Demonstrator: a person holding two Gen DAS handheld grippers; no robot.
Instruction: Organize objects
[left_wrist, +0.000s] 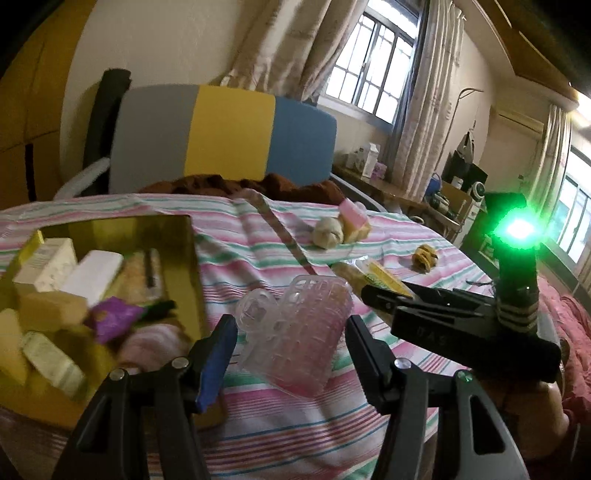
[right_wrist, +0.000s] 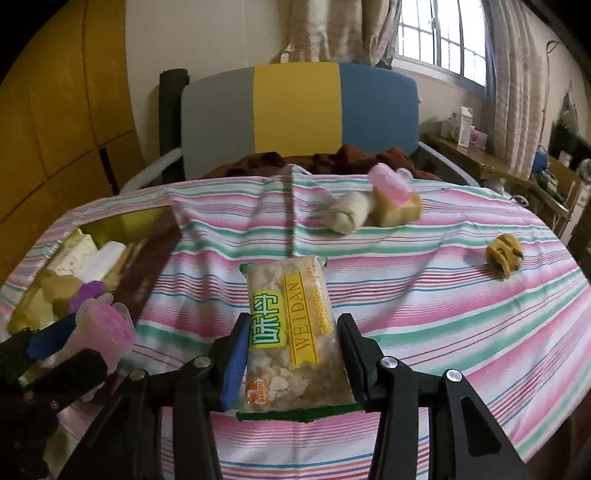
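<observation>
The left gripper (left_wrist: 291, 343) pinches a clear plastic cup (left_wrist: 295, 332) by its ribbed sides above the striped bed (left_wrist: 369, 424), just beside the yellow box (left_wrist: 184, 258); it looks light, thin-walled and crushable. The right gripper (right_wrist: 291, 350) clamps a snack packet (right_wrist: 291, 332) across its middle: soft, crinkly, slippery wrap, brittle filling. The packet's near end and the box's front are cut off.

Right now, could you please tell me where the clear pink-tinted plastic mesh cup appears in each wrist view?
Left wrist view: the clear pink-tinted plastic mesh cup sits bottom centre, gripped in the left claw.
Right wrist view: the same cup shows at the lower left edge, beside the gold box.
Shared landmark: the gold box of soaps, left of the cup in the left view, behind it in the right.
</observation>
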